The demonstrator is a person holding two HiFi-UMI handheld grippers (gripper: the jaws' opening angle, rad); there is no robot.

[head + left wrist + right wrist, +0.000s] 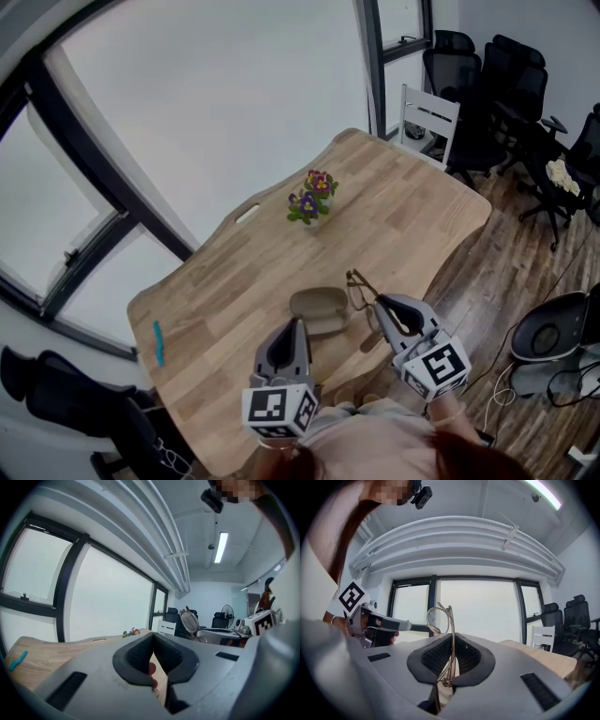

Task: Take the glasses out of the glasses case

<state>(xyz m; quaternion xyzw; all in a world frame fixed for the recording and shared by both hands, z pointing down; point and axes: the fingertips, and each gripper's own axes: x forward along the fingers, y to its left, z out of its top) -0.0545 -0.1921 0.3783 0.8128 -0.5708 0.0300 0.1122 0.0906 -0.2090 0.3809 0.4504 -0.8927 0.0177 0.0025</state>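
Nearest, at the left, the left tongs (298, 324) are seen clenched on nothing, with their tips held just beside the glasses case (319, 310), which is laid on the wooden table (225, 281). Further right, the glasses (359, 289) are clamped by their thin metal frame in the right tongs (379, 302). They are held out of the case and off the table, just to its right, with the lenses standing upright above the tongs.
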